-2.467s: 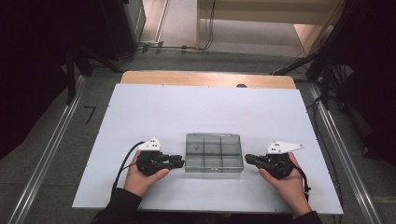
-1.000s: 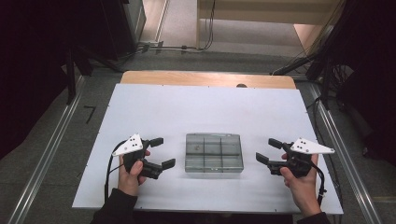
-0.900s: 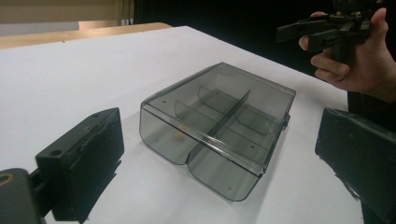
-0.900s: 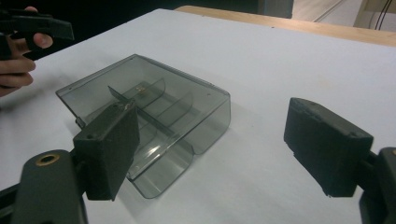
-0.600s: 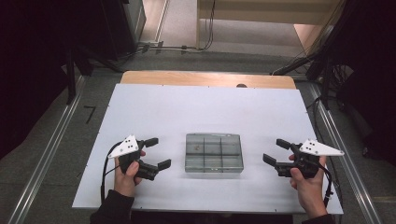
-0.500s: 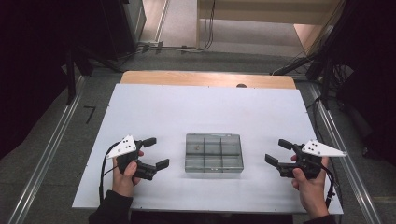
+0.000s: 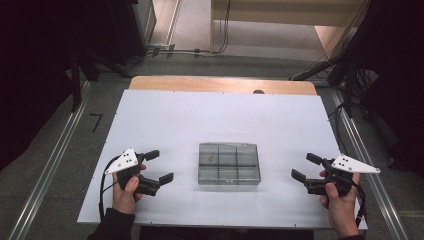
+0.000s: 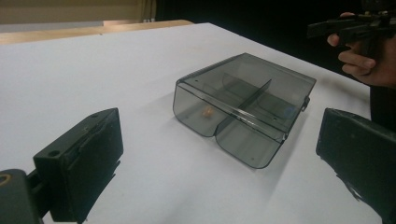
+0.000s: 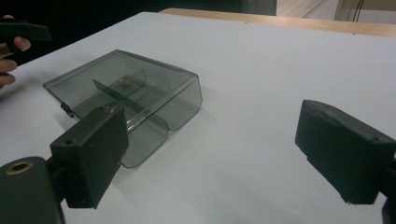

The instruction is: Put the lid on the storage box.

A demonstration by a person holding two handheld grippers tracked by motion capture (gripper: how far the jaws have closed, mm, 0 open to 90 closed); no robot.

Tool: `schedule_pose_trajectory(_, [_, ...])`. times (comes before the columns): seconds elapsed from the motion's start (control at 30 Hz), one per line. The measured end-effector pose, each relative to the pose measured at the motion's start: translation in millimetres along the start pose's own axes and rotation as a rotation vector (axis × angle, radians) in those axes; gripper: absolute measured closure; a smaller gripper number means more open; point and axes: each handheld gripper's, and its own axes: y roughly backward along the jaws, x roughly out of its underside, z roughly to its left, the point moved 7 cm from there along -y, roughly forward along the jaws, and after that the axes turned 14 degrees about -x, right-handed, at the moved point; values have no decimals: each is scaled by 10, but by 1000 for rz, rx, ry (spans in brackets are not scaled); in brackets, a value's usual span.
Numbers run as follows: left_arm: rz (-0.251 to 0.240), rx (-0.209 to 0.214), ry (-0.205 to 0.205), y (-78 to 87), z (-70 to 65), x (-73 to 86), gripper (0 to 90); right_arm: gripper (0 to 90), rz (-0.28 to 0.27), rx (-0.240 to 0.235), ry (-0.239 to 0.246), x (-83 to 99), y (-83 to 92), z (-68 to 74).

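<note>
The smoked plastic box (image 7: pixel 229 163) is the one obstacle on the white table (image 7: pixel 220 115), lying near its middle; bare tabletop runs wide to the far side, left and right of it; the left gripper (image 7: pixel 157 166) and right gripper (image 7: pixel 306 167) flank it, each well apart across open surface.

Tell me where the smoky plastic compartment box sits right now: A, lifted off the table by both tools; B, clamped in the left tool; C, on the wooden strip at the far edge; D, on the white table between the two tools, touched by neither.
D: the compartment box rests flat on the white table, with the left tool and the right tool apart from it on either side, jaws open.
</note>
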Motion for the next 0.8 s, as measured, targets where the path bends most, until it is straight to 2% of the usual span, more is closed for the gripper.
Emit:
schedule_pose_trajectory(0.23, [5,-21,-4,74,53,50,12,48,4,13,-7,75,58,-46])
schedule_pose_trajectory(0.43, [11,-34,-9,135,97,102,12,16,0,5,-12,132,109,-74])
schedule_pose_trajectory(0.8, [0,-56,17,163,198,127,12,0,-9,34,-2,240,243,-140])
